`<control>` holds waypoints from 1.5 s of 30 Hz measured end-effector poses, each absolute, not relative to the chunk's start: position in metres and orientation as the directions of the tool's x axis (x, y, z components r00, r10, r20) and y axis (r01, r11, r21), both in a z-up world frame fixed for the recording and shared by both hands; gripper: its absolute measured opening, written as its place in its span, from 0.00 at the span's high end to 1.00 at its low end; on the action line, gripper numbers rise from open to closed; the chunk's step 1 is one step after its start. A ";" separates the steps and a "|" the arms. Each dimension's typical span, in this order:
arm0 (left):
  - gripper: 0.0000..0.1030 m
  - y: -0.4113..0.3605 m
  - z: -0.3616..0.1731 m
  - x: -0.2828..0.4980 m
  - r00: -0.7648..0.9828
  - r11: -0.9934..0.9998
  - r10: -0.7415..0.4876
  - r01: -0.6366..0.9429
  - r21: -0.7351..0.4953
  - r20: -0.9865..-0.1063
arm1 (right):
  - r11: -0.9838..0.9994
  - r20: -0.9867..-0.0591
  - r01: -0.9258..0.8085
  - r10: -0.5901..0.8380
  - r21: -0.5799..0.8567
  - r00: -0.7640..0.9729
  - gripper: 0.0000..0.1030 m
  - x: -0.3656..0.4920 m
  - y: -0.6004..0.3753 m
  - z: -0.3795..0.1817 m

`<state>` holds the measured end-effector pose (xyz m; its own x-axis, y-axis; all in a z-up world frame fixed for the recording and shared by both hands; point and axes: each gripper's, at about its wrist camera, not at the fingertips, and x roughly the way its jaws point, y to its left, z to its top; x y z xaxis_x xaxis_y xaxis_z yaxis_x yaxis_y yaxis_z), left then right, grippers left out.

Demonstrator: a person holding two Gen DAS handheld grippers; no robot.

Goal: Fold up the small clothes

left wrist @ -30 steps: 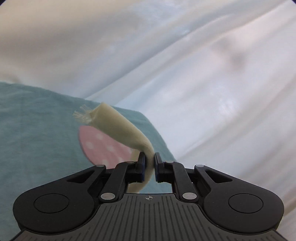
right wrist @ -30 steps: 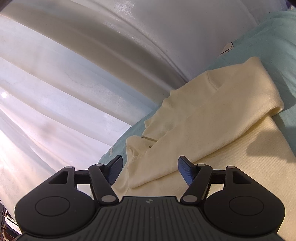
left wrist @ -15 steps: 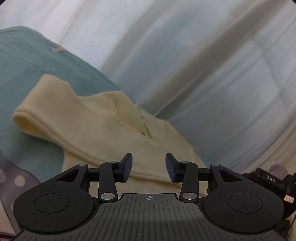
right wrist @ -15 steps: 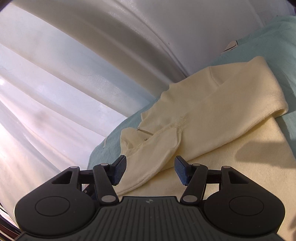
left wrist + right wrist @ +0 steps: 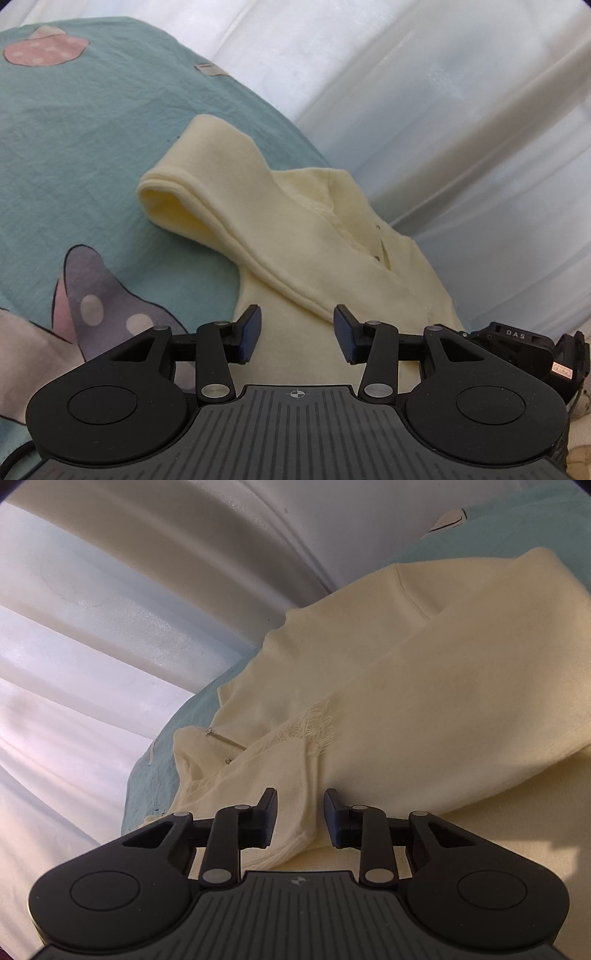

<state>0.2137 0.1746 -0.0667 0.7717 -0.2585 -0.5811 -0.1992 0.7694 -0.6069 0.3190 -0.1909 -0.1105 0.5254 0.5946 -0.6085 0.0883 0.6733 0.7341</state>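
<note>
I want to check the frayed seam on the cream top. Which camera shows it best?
The right wrist view: the frayed seam of the cream top sits close and sharp, loose threads visible, just ahead of the open right gripper. The left wrist view shows it farther off, only as a faint rough line.

The lower hem of the pale yellow knit baby top [image 5: 295, 236] was hidden behind the left gripper's black body; the teal printed cotton sheet [image 5: 92, 147] ran off the left edge, and a black device marked "DAS" [image 5: 517, 343] was partly covered
</note>
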 end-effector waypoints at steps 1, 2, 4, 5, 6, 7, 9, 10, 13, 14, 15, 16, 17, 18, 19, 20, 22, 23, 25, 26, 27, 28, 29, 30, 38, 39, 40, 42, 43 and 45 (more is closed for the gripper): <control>0.54 0.174 -0.067 0.216 0.771 0.770 -0.259 -0.199 -0.606 -0.582 | 0.670 -0.605 0.084 0.600 0.737 0.523 0.72 0.321 -0.188 -0.111; 0.54 0.173 -0.067 0.217 0.770 0.772 -0.258 -0.199 -0.604 -0.583 | 0.675 -0.604 0.076 0.597 0.734 0.527 0.74 0.322 -0.186 -0.110; 0.54 0.171 -0.065 0.220 0.768 0.782 -0.253 -0.196 -0.592 -0.588 | 0.718 -0.615 0.028 0.575 0.695 0.540 0.98 0.323 -0.178 -0.102; 0.54 0.171 -0.064 0.221 0.768 0.786 -0.248 -0.196 -0.586 -0.591 | 0.755 -0.618 -0.006 0.542 0.656 0.570 0.97 0.319 -0.176 -0.093; 0.54 0.172 -0.063 0.223 0.769 0.791 -0.242 -0.197 -0.580 -0.592 | 0.788 -0.604 -0.054 0.512 0.614 0.611 0.97 0.315 -0.175 -0.081; 0.54 0.172 -0.062 0.223 0.770 0.794 -0.237 -0.198 -0.575 -0.592 | 0.819 -0.589 -0.082 0.474 0.567 0.655 0.97 0.311 -0.176 -0.071; 0.53 0.174 -0.060 0.223 0.774 0.799 -0.223 -0.204 -0.566 -0.593 | 0.880 -0.575 -0.082 0.373 0.468 0.728 0.97 0.306 -0.186 -0.055; 0.53 0.175 -0.059 0.223 0.775 0.798 -0.219 -0.207 -0.566 -0.593 | 0.901 -0.579 -0.059 0.325 0.430 0.748 0.97 0.305 -0.194 -0.052; 0.53 0.177 -0.057 0.224 0.775 0.794 -0.215 -0.215 -0.569 -0.594 | 0.932 -0.632 0.026 0.226 0.363 0.742 0.97 0.307 -0.218 -0.061; 0.53 0.176 -0.056 0.224 0.774 0.797 -0.213 -0.215 -0.564 -0.596 | 0.936 -0.646 0.047 0.205 0.350 0.735 0.97 0.307 -0.224 -0.065; 0.53 0.176 -0.056 0.226 0.773 0.801 -0.210 -0.214 -0.559 -0.598 | 0.939 -0.653 0.063 0.185 0.337 0.734 0.97 0.307 -0.230 -0.069; 0.53 0.174 -0.056 0.228 0.771 0.806 -0.205 -0.216 -0.551 -0.603 | 0.943 -0.655 0.072 0.171 0.326 0.736 0.97 0.305 -0.234 -0.071; 0.53 0.173 -0.055 0.230 0.769 0.808 -0.203 -0.218 -0.547 -0.607 | 0.944 -0.654 0.073 0.165 0.321 0.738 0.97 0.302 -0.237 -0.072; 0.53 0.172 -0.054 0.232 0.768 0.808 -0.204 -0.218 -0.547 -0.607 | 0.946 -0.649 0.071 0.161 0.316 0.744 0.97 0.301 -0.239 -0.072; 0.53 0.171 -0.052 0.233 0.768 0.809 -0.205 -0.216 -0.547 -0.607 | 0.950 -0.644 0.070 0.150 0.303 0.750 0.97 0.300 -0.241 -0.072; 0.53 0.170 -0.051 0.234 0.768 0.810 -0.206 -0.213 -0.546 -0.606 | 0.957 -0.640 0.074 0.129 0.281 0.758 0.97 0.300 -0.241 -0.070; 0.53 0.166 -0.048 0.236 0.771 0.823 -0.201 -0.201 -0.531 -0.604 | 0.972 -0.632 0.103 0.057 0.213 0.772 0.97 0.301 -0.243 -0.068; 0.53 0.164 -0.045 0.236 0.774 0.834 -0.196 -0.192 -0.517 -0.603 | 0.977 -0.639 0.135 0.001 0.164 0.769 0.97 0.300 -0.246 -0.067; 0.53 0.159 -0.041 0.237 0.778 0.853 -0.188 -0.173 -0.492 -0.600 | 0.974 -0.634 0.190 -0.071 0.122 0.770 0.97 0.300 -0.253 -0.068; 0.53 0.157 -0.039 0.238 0.779 0.862 -0.187 -0.162 -0.481 -0.598 | 0.966 -0.638 0.222 -0.087 0.134 0.765 0.95 0.299 -0.257 -0.069; 0.52 0.155 -0.038 0.239 0.781 0.869 -0.188 -0.151 -0.472 -0.595 | 0.956 -0.639 0.250 -0.095 0.156 0.763 0.94 0.297 -0.262 -0.069; 0.52 0.152 -0.037 0.241 0.783 0.877 -0.190 -0.136 -0.461 -0.592 | 0.950 -0.635 0.248 -0.076 0.187 0.769 0.93 0.295 -0.264 -0.068; 0.52 0.149 -0.037 0.243 0.783 0.882 -0.193 -0.126 -0.455 -0.591 | 0.947 -0.627 0.224 -0.032 0.230 0.779 0.89 0.293 -0.263 -0.068; 0.52 0.145 -0.038 0.246 0.781 0.888 -0.201 -0.110 -0.447 -0.591 | 0.943 -0.615 0.181 0.031 0.279 0.788 0.87 0.290 -0.260 -0.069; 0.52 0.096 -0.050 0.295 0.739 0.923 -0.260 0.001 -0.385 -0.621 | 0.966 -0.651 -0.098 0.235 0.240 0.722 0.87 0.308 -0.178 -0.098; 0.52 0.093 -0.055 0.302 0.724 0.927 -0.256 -0.003 -0.374 -0.640 | 0.973 -0.646 -0.102 0.213 0.206 0.733 0.87 0.310 -0.175 -0.099; 0.57 0.093 -0.060 0.306 0.714 0.934 -0.242 -0.012 -0.357 -0.657 | 0.983 -0.648 -0.092 0.173 0.158 0.741 0.89 0.312 -0.171 -0.097; 0.63 0.096 -0.061 0.309 0.726 0.949 -0.204 -0.020 -0.316 -0.657 | 0.994 -0.651 -0.046 0.101 0.100 0.752 0.90 0.321 -0.175 -0.097; 0.63 0.099 -0.060 0.309 0.723 0.951 -0.192 -0.029 -0.307 -0.664 | 0.996 -0.653 -0.027 0.079 0.089 0.753 0.90 0.326 -0.179 -0.097; 0.60 0.111 -0.055 0.309 0.721 0.944 -0.183 -0.062 -0.325 -0.669 | 0.994 -0.664 -0.005 0.079 0.113 0.743 0.90 0.331 -0.191 -0.094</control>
<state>0.3086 0.1108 -0.0547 0.7205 -0.1835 -0.6687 -0.0616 0.9436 -0.3253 0.3306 -0.1909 -0.0937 0.7434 0.0794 -0.6641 -0.0055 0.9936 0.1127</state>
